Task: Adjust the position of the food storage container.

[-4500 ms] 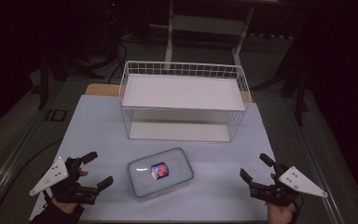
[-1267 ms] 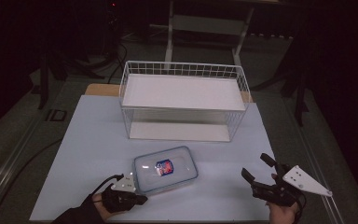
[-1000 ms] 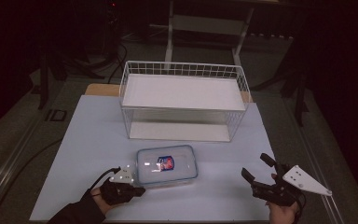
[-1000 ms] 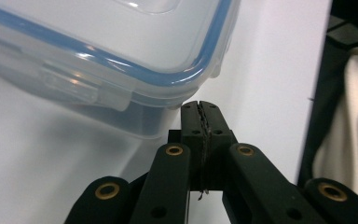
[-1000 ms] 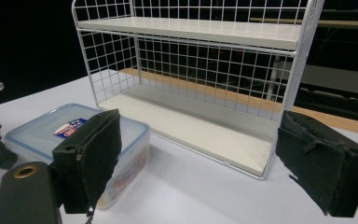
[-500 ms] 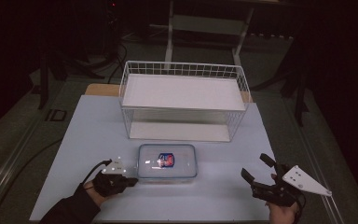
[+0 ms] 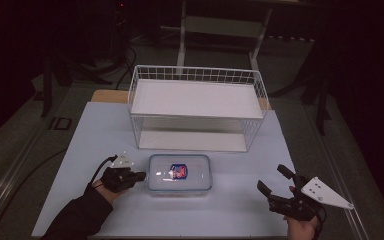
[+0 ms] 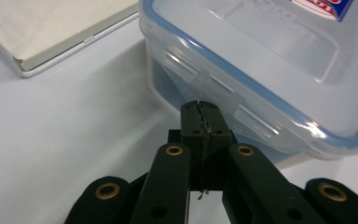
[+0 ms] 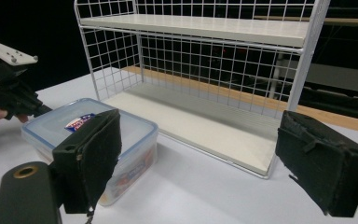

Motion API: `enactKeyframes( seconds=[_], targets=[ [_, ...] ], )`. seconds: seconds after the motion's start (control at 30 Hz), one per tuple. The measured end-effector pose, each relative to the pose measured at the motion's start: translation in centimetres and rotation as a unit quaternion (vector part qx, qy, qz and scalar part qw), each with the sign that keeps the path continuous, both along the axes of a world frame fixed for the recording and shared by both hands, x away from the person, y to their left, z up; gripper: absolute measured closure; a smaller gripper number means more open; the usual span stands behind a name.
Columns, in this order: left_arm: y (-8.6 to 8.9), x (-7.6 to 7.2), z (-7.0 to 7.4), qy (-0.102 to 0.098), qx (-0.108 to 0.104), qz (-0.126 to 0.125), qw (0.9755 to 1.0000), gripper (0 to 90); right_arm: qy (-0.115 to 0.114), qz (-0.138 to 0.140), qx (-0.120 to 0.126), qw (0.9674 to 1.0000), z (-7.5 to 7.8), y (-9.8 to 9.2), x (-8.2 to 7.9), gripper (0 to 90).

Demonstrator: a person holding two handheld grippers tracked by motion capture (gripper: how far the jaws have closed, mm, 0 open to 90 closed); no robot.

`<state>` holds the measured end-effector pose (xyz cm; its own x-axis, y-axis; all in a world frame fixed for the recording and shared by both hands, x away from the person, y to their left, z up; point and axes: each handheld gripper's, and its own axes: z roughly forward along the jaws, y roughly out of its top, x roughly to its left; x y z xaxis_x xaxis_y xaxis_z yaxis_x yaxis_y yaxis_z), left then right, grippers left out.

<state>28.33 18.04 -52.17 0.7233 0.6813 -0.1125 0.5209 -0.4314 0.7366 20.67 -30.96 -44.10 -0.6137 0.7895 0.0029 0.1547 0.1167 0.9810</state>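
At the left of the high view we find the left tool [image 7: 139, 175] low over the desk [image 7: 90, 135], its jaws clenched together with nothing between them. In the left gripper view the closed tips [image 8: 200, 110] rest against the short side wall of the plastic container [image 8: 270, 70], just under the blue-edged lid and beside one of its moulded clasps. Whether they press on the wall or merely meet it we cannot tell.

The container [image 7: 180, 172] lies flat on the desk, lid on, near the front edge and a little left of centre, with a red and blue label on top. Its long side runs parallel to the front of the wire shelf rack [image 7: 195, 107], which stands behind it with a strip of bare desk between the two. The rack carries a white upper board and a white lower board.

At the right, the right tool [image 7: 275, 192] is well apart from the container, its jaws released and spread wide, holding nothing. In the right gripper view the container [image 9: 135, 133] shows behind the left-hand jaw, untouched, and the rack [image 9: 200, 70] stands beyond it.
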Motion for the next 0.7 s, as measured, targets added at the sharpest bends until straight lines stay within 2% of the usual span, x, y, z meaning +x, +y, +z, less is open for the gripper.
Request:
enactKeyframes(
  seconds=[0.13,0.7],
  targets=[
    [-0.8,0.4,0.0,0.007,-0.006,-0.007,0.9999,89.6,0.002,0.003,-0.001,1.0,0.0,0.1,0.0,14.0],
    [-4.8,1.7,0.1,-0.002,-0.005,-0.038,0.9993,89.5,0.004,0.008,-0.003,1.0,-0.1,0.4,0.0,14.3]
  ],
)
